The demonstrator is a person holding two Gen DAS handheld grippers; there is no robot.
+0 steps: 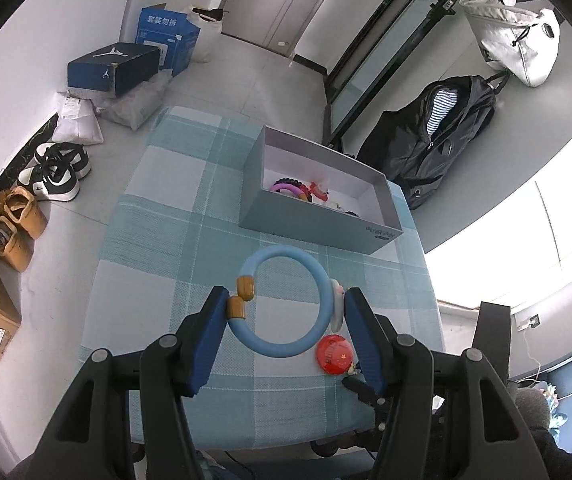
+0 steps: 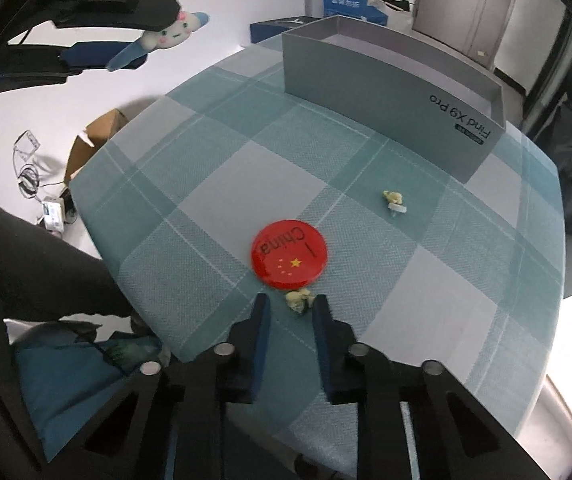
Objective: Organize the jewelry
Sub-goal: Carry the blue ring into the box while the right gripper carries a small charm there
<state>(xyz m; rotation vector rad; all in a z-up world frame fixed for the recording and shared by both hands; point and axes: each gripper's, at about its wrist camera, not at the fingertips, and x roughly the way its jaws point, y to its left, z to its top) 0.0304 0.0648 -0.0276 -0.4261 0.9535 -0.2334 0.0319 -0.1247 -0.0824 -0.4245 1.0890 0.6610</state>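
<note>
The blue ring bracelet [image 1: 286, 300], with two tan beads and a plush charm [image 2: 174, 32], is clamped across its width by the left gripper [image 1: 282, 320] and held above the checked tablecloth [image 1: 166, 240]. It is judged light, fairly stiff, slightly slippery.

The right gripper [image 2: 291, 312] is half open, empty, straddling one of two small yellow charms [image 2: 298, 301].

One red badge [image 2: 289, 255] and one grey box [image 1: 309, 216] are counted.

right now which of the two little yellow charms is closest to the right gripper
The yellow charm just below the red China badge, near the right gripper fingertips. The other yellow charm lies farther off, toward the grey box.
</note>
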